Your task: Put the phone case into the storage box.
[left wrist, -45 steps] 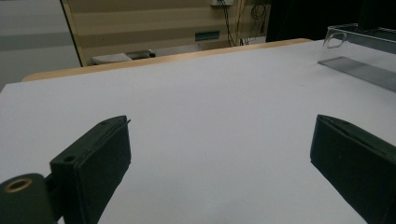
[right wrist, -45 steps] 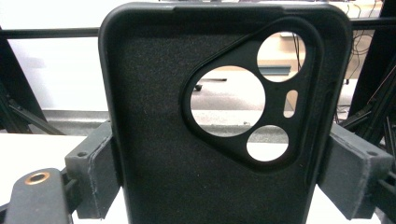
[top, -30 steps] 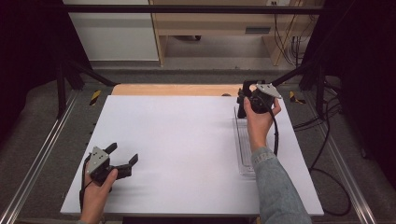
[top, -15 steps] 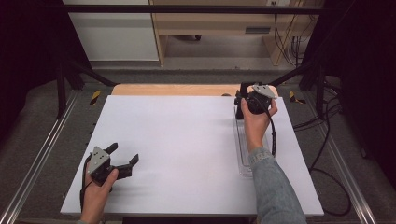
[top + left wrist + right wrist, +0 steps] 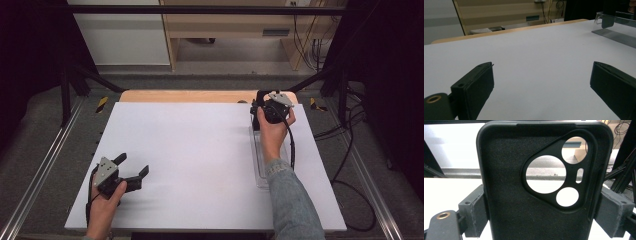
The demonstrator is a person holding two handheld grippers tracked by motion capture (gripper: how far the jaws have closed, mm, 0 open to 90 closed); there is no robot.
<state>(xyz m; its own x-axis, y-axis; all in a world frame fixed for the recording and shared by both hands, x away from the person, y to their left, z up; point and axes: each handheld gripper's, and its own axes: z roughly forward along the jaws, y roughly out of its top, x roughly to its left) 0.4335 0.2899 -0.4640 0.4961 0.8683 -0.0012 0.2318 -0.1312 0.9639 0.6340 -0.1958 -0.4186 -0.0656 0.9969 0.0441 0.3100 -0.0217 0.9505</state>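
The right tool (image 5: 541,215) was clamped on a black phone case (image 5: 541,182), upright just above the clear tray (image 5: 260,165). Left tool (image 5: 132,172) sat spread apart, empty, over the table (image 5: 200,150). Thin edge grip, so the case could've slipped or twisted.
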